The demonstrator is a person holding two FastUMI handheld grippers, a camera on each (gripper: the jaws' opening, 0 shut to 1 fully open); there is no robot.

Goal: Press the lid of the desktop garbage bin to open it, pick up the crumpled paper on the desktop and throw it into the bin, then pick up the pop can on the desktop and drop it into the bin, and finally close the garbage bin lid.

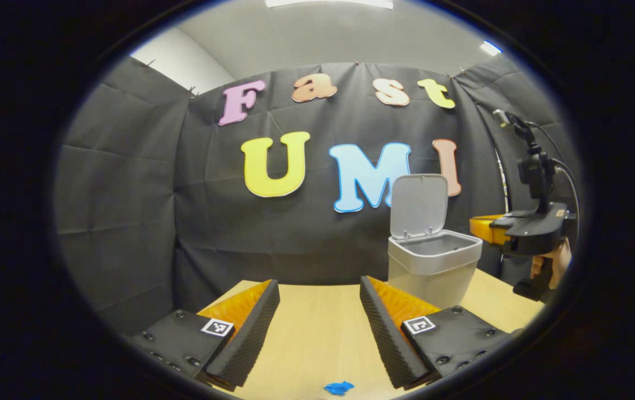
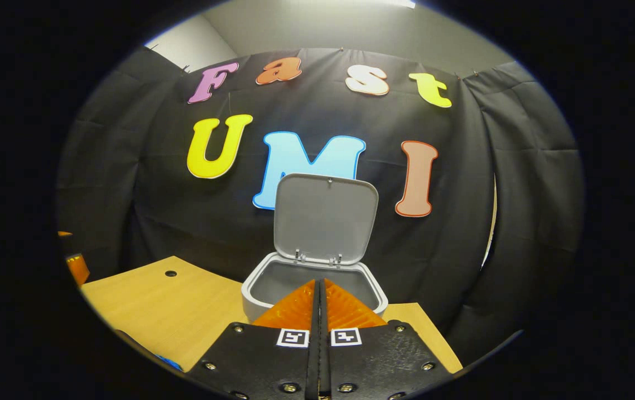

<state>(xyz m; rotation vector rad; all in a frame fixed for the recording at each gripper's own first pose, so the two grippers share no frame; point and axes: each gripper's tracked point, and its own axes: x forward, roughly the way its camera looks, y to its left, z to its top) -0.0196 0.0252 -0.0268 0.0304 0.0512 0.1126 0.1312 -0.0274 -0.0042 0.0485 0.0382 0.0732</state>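
Note:
The grey desktop bin stands on the wooden table at the right, its lid raised upright. My left gripper is open and low over the table, left of the bin, with nothing between its fingers. A small blue crumpled thing lies on the table just below it. My right gripper, held by a hand, hovers at the bin's right side. In the right gripper view the bin's rim and open lid are straight ahead, and the right gripper is shut above the opening, holding nothing visible.
The table has a small round hole at its far left. Black cloth walls stand close behind the bin and on both sides. An orange part of the left gripper shows at the left edge.

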